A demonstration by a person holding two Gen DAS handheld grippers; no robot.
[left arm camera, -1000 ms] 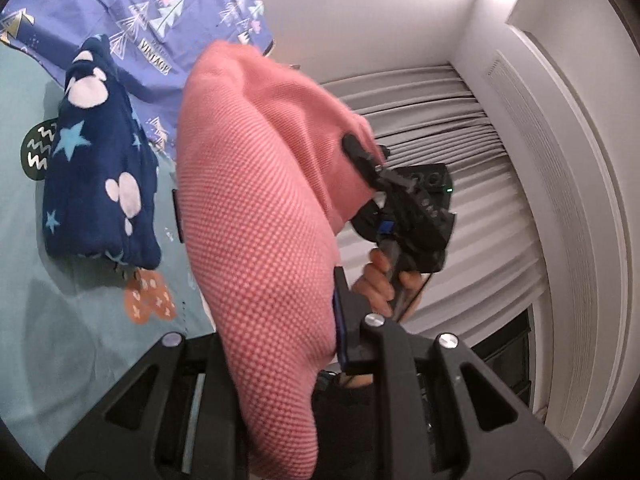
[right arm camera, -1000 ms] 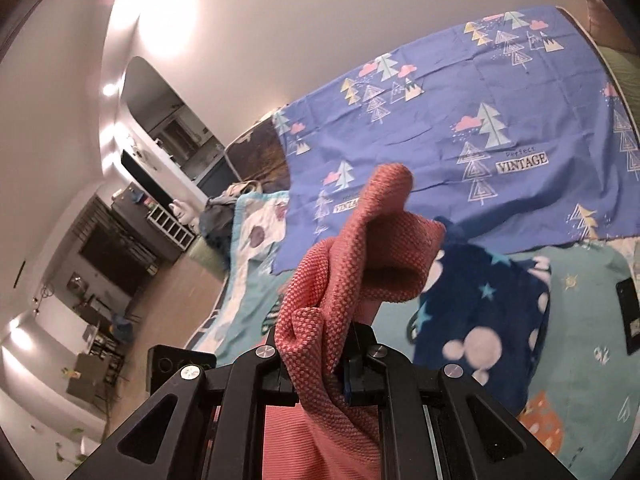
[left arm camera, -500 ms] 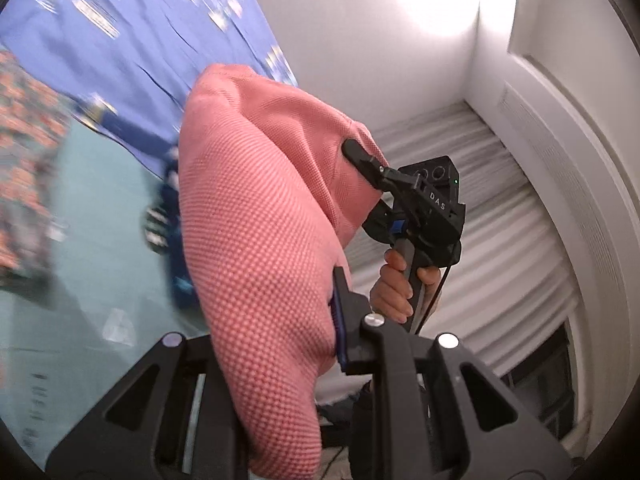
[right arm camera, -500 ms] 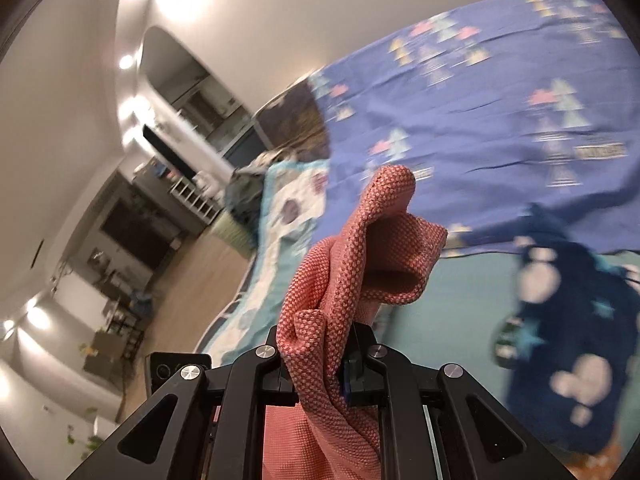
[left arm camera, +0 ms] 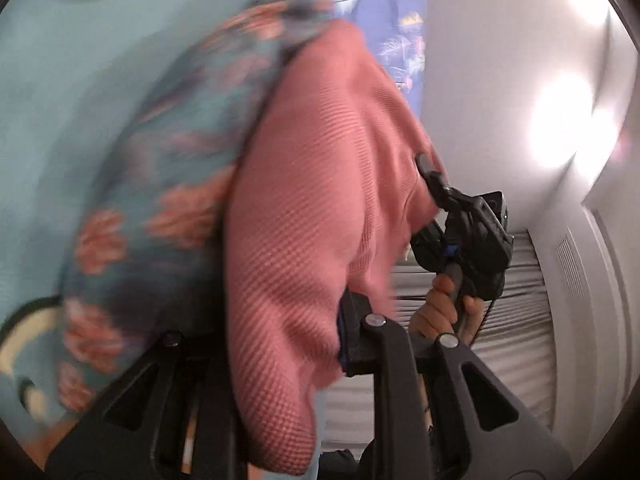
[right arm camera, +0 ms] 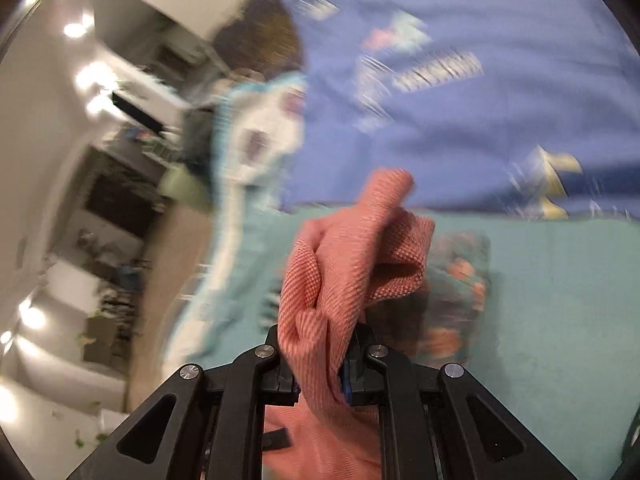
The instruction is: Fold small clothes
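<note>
Pink knit garment pinched at both ends, held up over the bed

Left gripper is clamped on one edge of the waffle-knit piece, which balloons up from the jaws, long axis running roughly from 6 toward 1 o'clock, where the right gripper bites the far corner with a hand on its handle. In the right wrist view that gripper is squeezed onto a bunched fold, the cloth poking up out of the jaws toward 12 o'clock. Everything's motion-blurred. A teal floral garment sits right behind the pink one at 9 o'clock, on the teal sheet, purple blanket beyond.
</note>
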